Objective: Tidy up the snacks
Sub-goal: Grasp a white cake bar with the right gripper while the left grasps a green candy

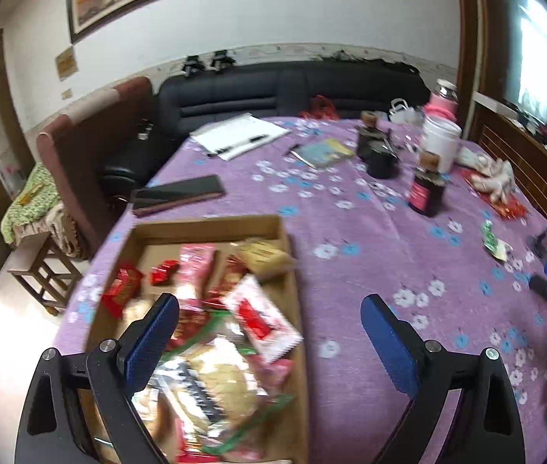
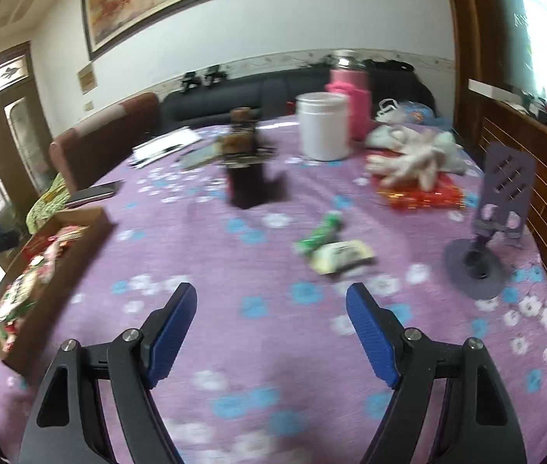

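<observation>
A shallow cardboard box (image 1: 211,226) on the purple flowered tablecloth holds several snack packets, among them a white and red one (image 1: 260,317). My left gripper (image 1: 269,305) is open and empty over the box's right edge. The box also shows at the left in the right wrist view (image 2: 80,232). My right gripper (image 2: 271,295) is open and empty above the cloth. A green packet (image 2: 320,234) and a white packet (image 2: 341,255) lie loose just beyond it; they show small in the left wrist view (image 1: 494,241).
A dark jar (image 2: 246,170), a white tub (image 2: 323,125), a pink flask (image 2: 352,96), white gloves (image 2: 412,158) on red packaging and a purple phone stand (image 2: 494,224) stand on the table. A black wallet (image 1: 178,193), papers (image 1: 240,135) and a booklet (image 1: 325,152) lie farther back.
</observation>
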A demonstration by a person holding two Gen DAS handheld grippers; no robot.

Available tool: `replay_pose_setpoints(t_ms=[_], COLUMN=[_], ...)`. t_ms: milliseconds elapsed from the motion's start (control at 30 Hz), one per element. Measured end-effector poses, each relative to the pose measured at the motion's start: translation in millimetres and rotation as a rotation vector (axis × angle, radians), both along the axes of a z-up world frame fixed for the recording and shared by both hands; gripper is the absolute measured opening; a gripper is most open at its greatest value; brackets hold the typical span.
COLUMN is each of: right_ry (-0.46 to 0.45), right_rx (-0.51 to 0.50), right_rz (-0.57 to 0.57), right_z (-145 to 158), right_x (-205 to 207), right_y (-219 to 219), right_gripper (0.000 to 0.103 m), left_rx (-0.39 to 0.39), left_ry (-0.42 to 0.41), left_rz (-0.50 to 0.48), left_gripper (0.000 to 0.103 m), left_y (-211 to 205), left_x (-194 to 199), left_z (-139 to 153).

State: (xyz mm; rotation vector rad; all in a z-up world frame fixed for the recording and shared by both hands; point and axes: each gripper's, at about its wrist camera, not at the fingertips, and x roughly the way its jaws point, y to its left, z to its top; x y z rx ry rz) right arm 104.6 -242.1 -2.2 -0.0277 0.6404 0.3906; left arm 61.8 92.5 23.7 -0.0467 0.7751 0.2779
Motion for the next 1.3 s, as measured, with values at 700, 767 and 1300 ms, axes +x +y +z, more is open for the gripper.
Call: replay_pose_setpoints(t_ms=[700,767,1300], right_ry=[0.196,0.209,0.163], right_rx=[0.092,0.110,0.086], right_rz=[-0.110,-0.102,-0.088], right_z=[-38,-40,-28], right_x=[94,99,98], right_y=[-24,-22,-26], right_gripper=[0.041,0.041,0.021], left_rx=[-0.047,-0.042,-0.033], left_ry=[0.113,0.121,0.134], left_rz=[-0.091,-0.106,-0.210], left_gripper=[0.097,0.097,0.097], left_y=[-59,-68,-124], left_x=[59,65,111], left_z=[-41,-43,-46])
